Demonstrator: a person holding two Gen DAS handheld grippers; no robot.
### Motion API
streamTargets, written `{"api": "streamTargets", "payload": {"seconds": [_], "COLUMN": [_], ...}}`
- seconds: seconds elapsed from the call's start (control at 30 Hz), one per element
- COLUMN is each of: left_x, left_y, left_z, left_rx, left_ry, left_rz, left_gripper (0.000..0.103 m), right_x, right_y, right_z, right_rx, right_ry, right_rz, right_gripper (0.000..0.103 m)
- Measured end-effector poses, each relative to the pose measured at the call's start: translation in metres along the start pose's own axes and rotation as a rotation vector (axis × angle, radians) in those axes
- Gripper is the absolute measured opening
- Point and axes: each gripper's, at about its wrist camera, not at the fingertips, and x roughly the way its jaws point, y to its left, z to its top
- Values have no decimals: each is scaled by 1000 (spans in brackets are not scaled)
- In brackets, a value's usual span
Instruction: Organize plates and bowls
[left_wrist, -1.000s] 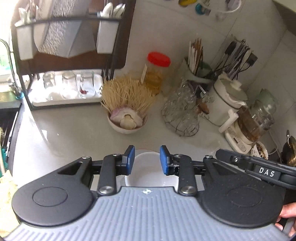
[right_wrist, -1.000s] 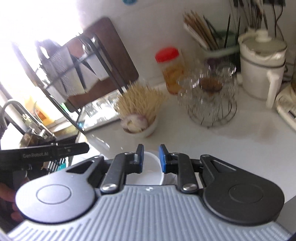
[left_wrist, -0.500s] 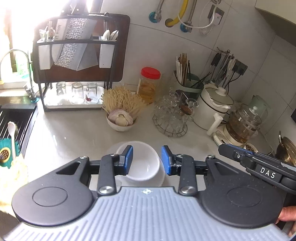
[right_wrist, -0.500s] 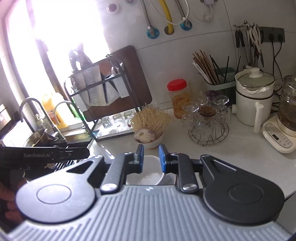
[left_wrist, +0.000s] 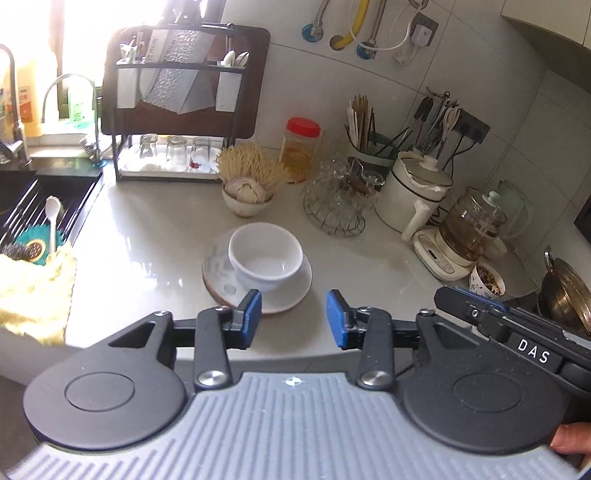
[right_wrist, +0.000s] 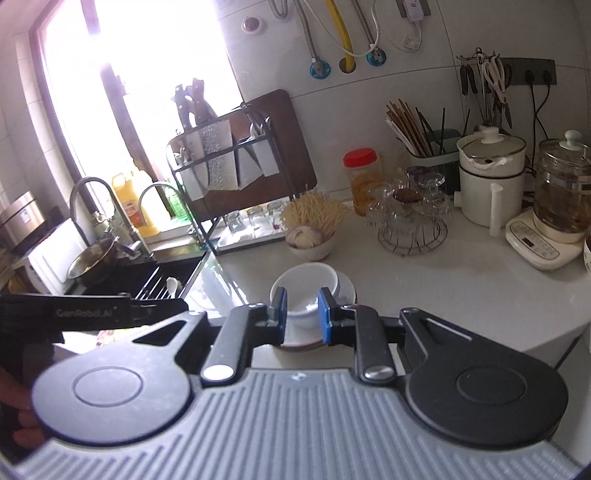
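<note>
A white bowl (left_wrist: 265, 258) stands upright on a white plate (left_wrist: 291, 291) in the middle of the counter; both also show in the right wrist view, the bowl (right_wrist: 306, 284) on the plate (right_wrist: 347, 288). My left gripper (left_wrist: 294, 320) is open and empty, held back above the counter's front edge, short of the plate. My right gripper (right_wrist: 302, 314) is open with a narrower gap and empty, raised in front of the bowl.
A small bowl of garlic and dry noodles (left_wrist: 247, 192) stands behind the plate. A wire glass rack (left_wrist: 334, 206), white pot (left_wrist: 413, 192) and kettle (left_wrist: 469, 229) stand right. A dish rack (left_wrist: 173, 122) and the sink (left_wrist: 40, 218) are at left.
Both grippers have pulled back and up from the bowl, which stays on the plate. The left jaws have opened wider; more of the counter shows.
</note>
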Motion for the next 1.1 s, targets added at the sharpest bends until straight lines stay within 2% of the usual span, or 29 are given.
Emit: {"api": "streamTargets", "payload": {"seconds": [0.07, 0.13, 0.2, 0.37, 0.47, 0.57, 0.83, 0.87, 0.93, 1.1], "left_x": [-10, -18, -23, -38, -45, -49, -54, -55, -58, -64], "left_y": [-2, -5, -7, -10, -12, -13, -16, -16, -16, -16], "left_z": [-11, -20, -26, -40, -47, -50, -58, -59, -61, -61], "left_rx": [0, 7, 12, 22, 34, 47, 81, 83, 80, 92], "left_ry": [-2, -4, -8, -22, -28, -35, -32, -31, -36, -45], "left_rz": [-1, 5, 13, 31, 42, 55, 95, 101, 113, 138], "left_gripper": [52, 55, 60, 73, 84, 92, 98, 99, 99, 100], "right_x": [-8, -17, -25, -36, -43, -47, -54, -55, -55, -55], "right_y": [-1, -2, -4, -9, -12, -14, -15, -15, -15, -17], "right_z": [-6, -11, -17, -27, -33, -38, -45, -46, -46, -48], "right_rx": [1, 9, 13, 21, 27, 28, 26, 26, 36, 44], "right_ry": [0, -14, -28, -20, -33, -36, -36, -37, -45, -22], "right_rz": [-11, -12, -18, -40, -54, -74, -85, -85, -87, -100], "right_gripper": [25, 54, 64, 65, 80, 81, 82, 85, 102, 103]}}
